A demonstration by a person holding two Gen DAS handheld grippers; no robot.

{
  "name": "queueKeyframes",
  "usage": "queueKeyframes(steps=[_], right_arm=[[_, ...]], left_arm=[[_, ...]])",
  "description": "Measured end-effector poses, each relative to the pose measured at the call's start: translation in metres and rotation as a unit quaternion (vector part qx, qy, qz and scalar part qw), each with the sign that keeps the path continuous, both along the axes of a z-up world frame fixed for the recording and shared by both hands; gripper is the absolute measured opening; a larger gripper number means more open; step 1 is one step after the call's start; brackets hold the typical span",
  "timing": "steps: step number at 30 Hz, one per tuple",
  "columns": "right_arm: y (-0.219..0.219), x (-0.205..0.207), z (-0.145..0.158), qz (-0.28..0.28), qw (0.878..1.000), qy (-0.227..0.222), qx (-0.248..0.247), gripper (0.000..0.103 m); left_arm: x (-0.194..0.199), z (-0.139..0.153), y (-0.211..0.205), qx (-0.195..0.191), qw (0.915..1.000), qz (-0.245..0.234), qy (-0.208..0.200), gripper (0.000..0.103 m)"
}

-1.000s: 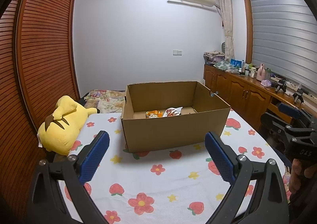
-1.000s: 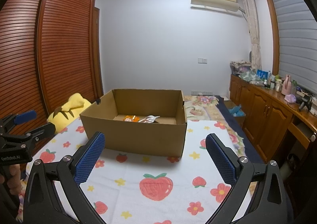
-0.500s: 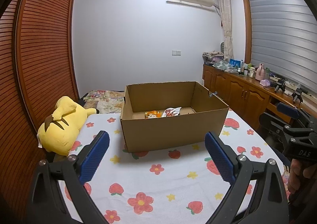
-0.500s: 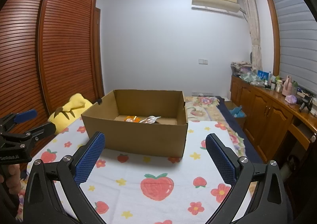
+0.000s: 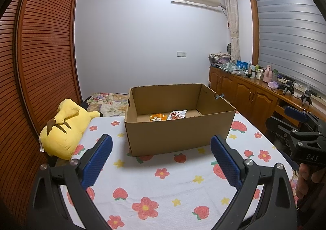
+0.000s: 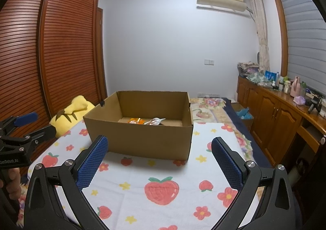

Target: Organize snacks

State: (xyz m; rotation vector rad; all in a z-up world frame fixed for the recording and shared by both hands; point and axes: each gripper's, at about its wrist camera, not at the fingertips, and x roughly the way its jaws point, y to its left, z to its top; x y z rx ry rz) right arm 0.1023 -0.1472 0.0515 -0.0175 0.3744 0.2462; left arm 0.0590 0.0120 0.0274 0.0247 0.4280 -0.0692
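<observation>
An open cardboard box [image 5: 179, 136] [image 6: 142, 138] stands on the strawberry-and-flower cloth. Inside it, at the back, lie an orange snack packet [image 5: 157, 117] [image 6: 136, 121] and a white snack packet [image 5: 177, 115] [image 6: 155, 121]. My left gripper [image 5: 161, 160] hovers open in front of the box, nothing between its blue pads. My right gripper [image 6: 159, 160] is also open and empty, a little nearer than the box. Each gripper shows at the edge of the other's view, the right gripper [image 5: 295, 126] at the far right and the left gripper [image 6: 24, 126] at the far left.
A yellow plush toy [image 5: 65, 126] [image 6: 71, 111] lies left of the box by the slatted wardrobe [image 5: 36, 67]. A wooden sideboard [image 5: 254, 95] cluttered with bottles runs along the right wall. Bedding [image 6: 212, 107] lies beyond the box. A hand [image 5: 305, 179] holds the right gripper's handle.
Both views have shifted only slightly; the box sits marginally lower and nearer in each. Both grippers stay open and empty.
</observation>
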Motion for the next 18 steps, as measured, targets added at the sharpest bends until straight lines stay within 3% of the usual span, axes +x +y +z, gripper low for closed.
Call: queueKeyframes(steps=[18], right_arm=[[-0.0007,0.0000,-0.0012,0.000,1.000,0.001,0.001,0.103]], left_arm=[[-0.0006,0.0004,0.0006,0.000,1.0000,-0.001,0.000,0.098]])
